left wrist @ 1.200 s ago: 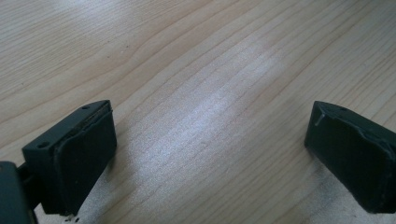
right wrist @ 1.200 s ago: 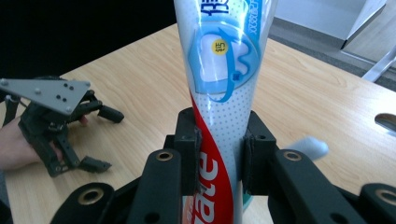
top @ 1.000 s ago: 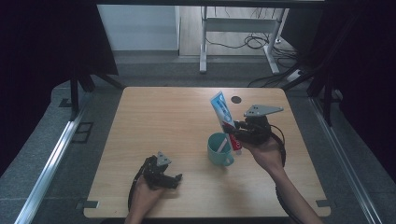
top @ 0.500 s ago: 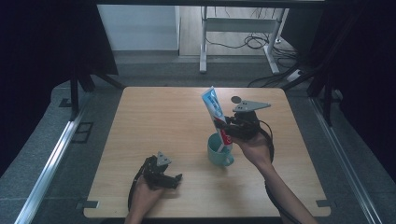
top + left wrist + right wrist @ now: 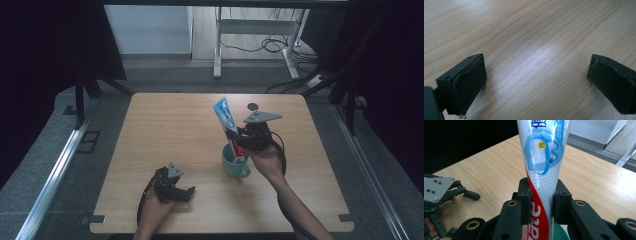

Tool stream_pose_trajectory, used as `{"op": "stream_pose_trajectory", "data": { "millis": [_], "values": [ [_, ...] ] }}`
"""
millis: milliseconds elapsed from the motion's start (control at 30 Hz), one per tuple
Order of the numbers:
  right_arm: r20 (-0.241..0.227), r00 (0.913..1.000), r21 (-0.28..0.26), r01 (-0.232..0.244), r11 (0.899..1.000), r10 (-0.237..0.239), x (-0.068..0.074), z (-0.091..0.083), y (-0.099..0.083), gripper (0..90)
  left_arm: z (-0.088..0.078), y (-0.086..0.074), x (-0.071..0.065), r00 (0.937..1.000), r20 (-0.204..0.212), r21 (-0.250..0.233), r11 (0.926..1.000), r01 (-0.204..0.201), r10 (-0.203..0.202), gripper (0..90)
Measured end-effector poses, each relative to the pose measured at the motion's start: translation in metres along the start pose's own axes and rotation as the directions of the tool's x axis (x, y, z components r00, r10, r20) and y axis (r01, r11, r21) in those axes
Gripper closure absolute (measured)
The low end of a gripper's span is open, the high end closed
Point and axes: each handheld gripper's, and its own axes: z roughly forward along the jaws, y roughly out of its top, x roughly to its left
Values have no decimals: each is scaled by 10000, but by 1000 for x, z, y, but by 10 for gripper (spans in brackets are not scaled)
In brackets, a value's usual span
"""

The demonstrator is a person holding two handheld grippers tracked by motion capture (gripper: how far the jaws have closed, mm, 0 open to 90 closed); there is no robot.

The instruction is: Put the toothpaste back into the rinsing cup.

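Right gripper (image 5: 541,202) clamped on a white, blue and red plastic toothpaste tube (image 5: 227,123), long axis near upright, lower end dipping into the teal ceramic mug (image 5: 233,163) directly below. Left gripper (image 5: 172,187), jaws wide apart and empty, resting on the light wooden desk (image 5: 165,125), farther from the mug

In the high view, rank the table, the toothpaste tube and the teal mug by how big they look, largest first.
1. Table, by far the largest.
2. Toothpaste tube, long and slanted, its lower end in the mug.
3. Mug, though the tube and the right tool hide part of it, so the gap to the tube is unsure.
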Motion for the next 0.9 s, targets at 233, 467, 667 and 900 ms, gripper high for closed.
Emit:
{"op": "stream_pose_trajectory", "data": {
  "millis": [233,467,667,900],
  "values": [
    [-2,10000,73,-59,10000,59,1,9,-11,720,0,0,0,10000,1,1,10000,-3,3,22],
    [15,10000,158,-66,9999,66,2,17,-22,719,0,0,0,10000,1,19,10000,-22,22,22],
    [30,9999,226,-107,9997,106,2,23,-32,717,0,0,0,10000,4,18,10000,-22,22,22],
    [41,9999,326,-168,9993,167,1,27,-42,712,0,0,0,10000,8,12,10000,0,0,22]
  ]
}}
